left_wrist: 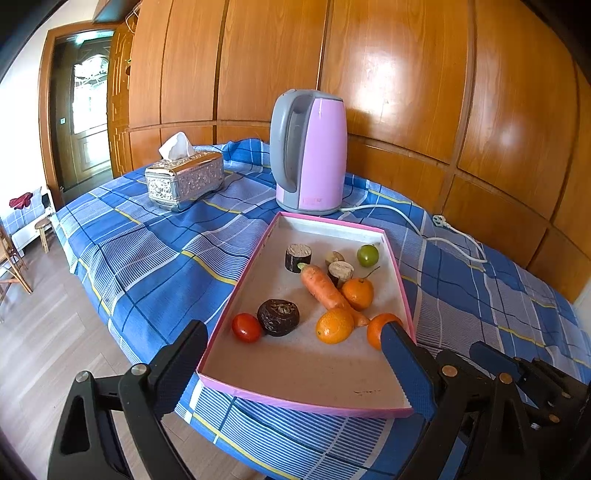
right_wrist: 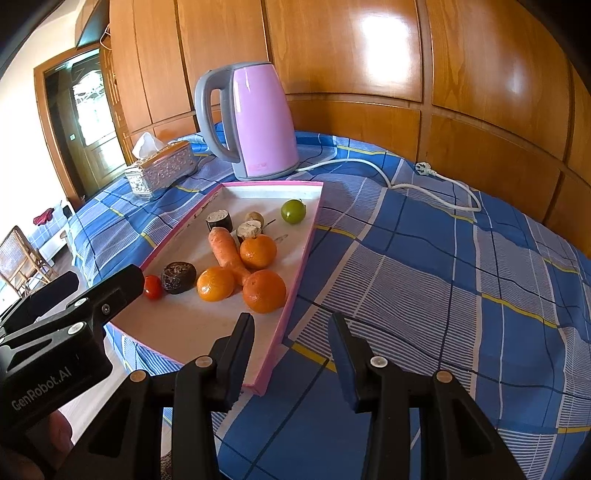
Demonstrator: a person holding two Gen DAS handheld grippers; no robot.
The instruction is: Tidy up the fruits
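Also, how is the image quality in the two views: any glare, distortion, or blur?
Left wrist view: strong glare on the wooden panels, fisheye bending the panel lines, dark corners; the tray and fruit look sharp. Right wrist view: similar glare on the panels, the bright doorway washed out, and the blue checked cloth curving with the lens.

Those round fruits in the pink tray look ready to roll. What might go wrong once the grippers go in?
The oranges and the carrot lie touching, so picking one may nudge the others.

The tray sits at the table's near edge; a push toward that edge might tip it off.

The right gripper, open, straddles the tray's pink wall, so closing there could catch the wall rather than fruit.
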